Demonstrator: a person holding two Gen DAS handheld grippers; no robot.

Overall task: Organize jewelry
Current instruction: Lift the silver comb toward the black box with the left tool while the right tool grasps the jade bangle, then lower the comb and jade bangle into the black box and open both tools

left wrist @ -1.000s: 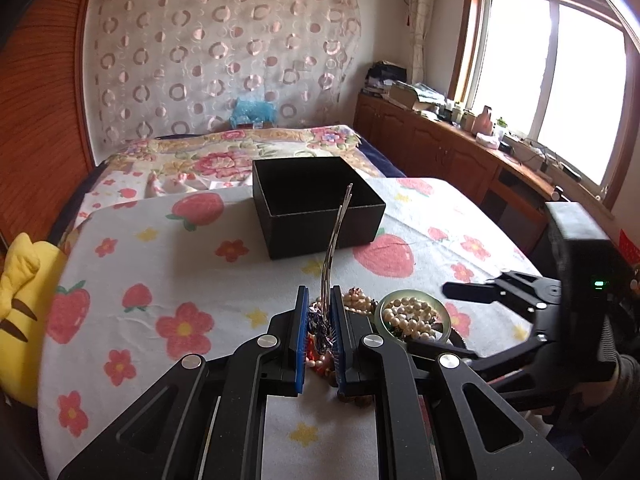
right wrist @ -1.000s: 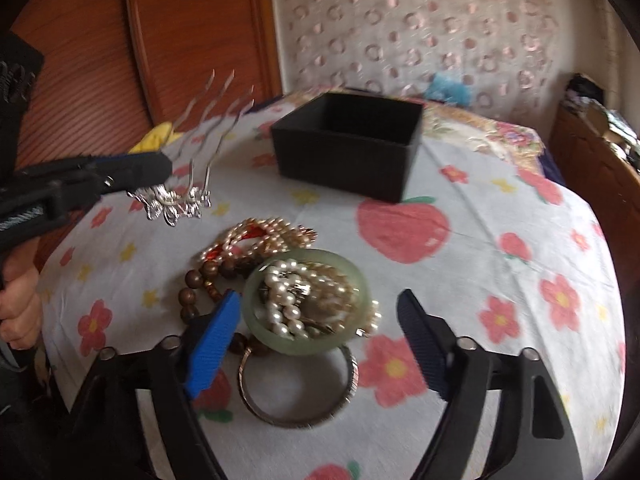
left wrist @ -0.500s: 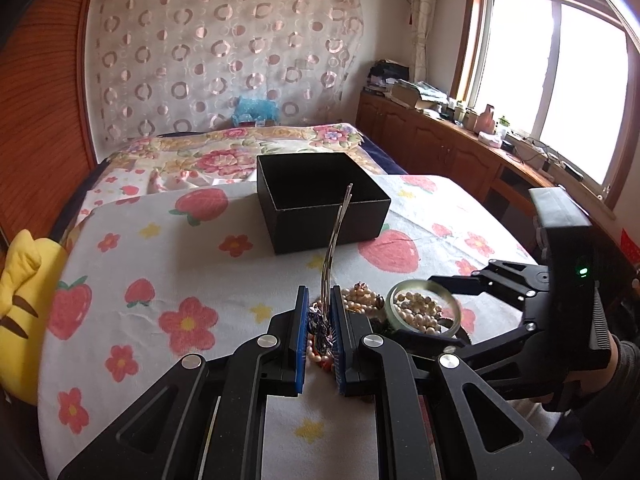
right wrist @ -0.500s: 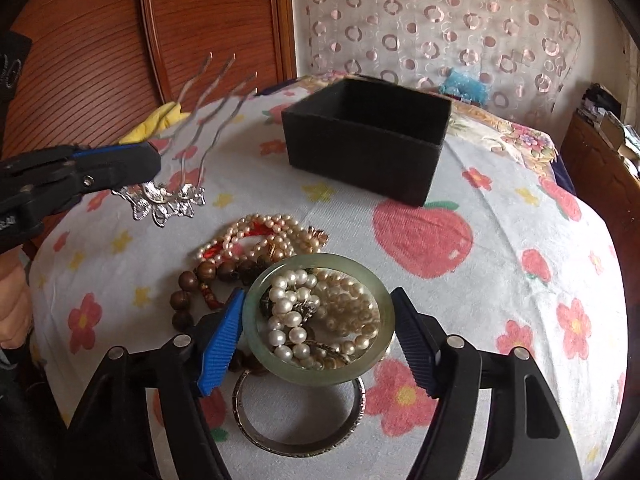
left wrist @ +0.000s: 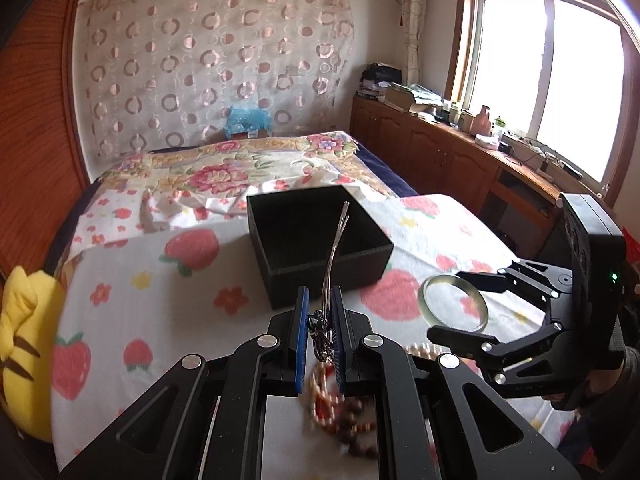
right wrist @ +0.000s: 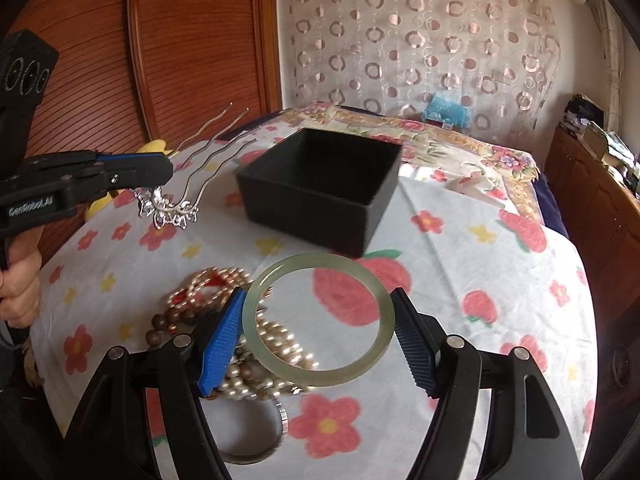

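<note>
My left gripper (left wrist: 319, 328) is shut on a silver hair comb (left wrist: 334, 256), prongs pointing up toward the open black box (left wrist: 320, 248); it also shows in the right wrist view (right wrist: 168, 208). My right gripper (right wrist: 318, 324) is shut on a pale green jade bangle (right wrist: 318, 318), held above the table; the bangle also shows in the left wrist view (left wrist: 454, 300). Pearl strands (right wrist: 276, 344), brown beads (right wrist: 160, 324) and a metal bangle (right wrist: 256, 440) lie on the cloth below it. The black box (right wrist: 320, 184) stands just beyond.
The table has a white cloth with strawberries and flowers (right wrist: 480, 320). A yellow plush (left wrist: 24, 320) lies at the left edge. A bed (left wrist: 240, 168) is behind the table, wooden cabinets (left wrist: 460, 160) at the right.
My right gripper closed on the jade bangle and lifted it off the pearl pile. My left gripper moved with the comb toward the box.
</note>
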